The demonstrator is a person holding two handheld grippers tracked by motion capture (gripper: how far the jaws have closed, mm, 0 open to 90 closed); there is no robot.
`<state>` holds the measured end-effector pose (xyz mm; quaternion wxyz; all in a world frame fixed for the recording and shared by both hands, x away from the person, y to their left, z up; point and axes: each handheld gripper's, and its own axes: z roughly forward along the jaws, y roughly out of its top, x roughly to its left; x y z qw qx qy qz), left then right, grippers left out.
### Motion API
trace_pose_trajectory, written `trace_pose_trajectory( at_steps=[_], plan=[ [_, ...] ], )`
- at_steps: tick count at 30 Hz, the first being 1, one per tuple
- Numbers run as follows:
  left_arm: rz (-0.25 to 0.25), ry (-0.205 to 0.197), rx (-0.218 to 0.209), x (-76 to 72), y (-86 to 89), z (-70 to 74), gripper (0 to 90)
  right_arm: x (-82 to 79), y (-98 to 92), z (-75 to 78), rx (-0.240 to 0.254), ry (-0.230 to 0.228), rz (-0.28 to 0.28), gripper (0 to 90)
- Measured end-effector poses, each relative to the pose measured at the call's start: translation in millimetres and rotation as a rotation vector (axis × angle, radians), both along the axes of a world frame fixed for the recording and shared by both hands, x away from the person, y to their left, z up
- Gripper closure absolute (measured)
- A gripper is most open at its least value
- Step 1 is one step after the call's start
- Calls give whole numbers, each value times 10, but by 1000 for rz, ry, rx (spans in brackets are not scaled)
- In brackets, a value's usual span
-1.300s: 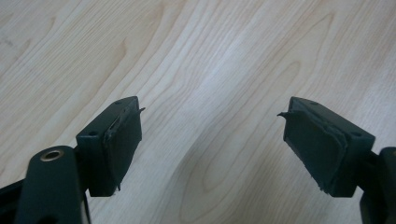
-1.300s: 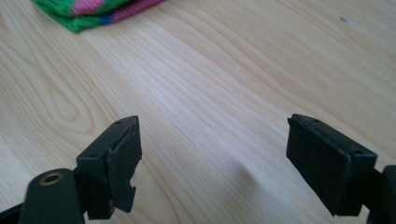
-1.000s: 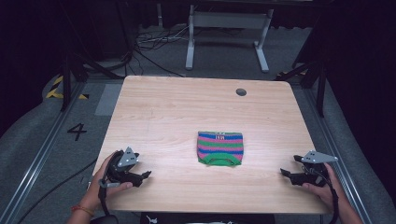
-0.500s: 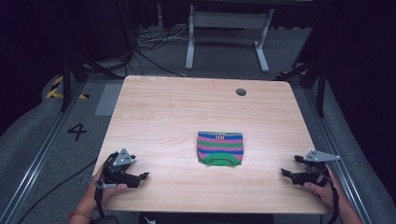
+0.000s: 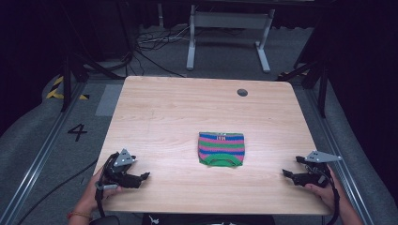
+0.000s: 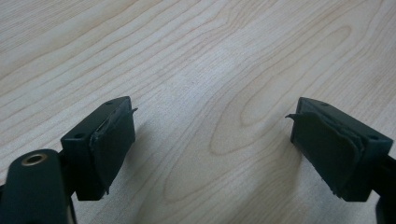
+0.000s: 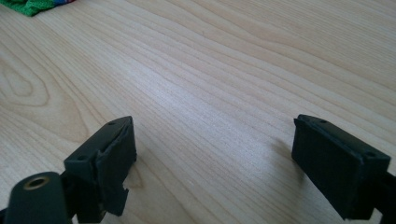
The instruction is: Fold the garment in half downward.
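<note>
Left hand-held gripper (image 5: 145,176) drawn back slightly, both spread empty, right hand-held gripper (image 5: 285,173) seemingly unmoved.

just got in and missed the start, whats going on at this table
A person holds a two-jaw gripper in each hand at the near corners of a wooden table. The left gripper and the right gripper are both open and hold nothing. A folded striped garment, green, pink and blue, lies flat between them near the table's middle, touched by neither gripper.
</note>
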<state>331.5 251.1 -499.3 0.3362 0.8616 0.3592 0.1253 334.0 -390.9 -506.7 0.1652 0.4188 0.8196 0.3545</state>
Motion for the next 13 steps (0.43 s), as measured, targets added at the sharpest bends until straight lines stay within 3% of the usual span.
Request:
trace_pose_trajectory(
  at_steps=[13],
  plan=[
    [16,11,2,26,-29,-6,92,1,0,0,1,0,1,141]
  ],
)
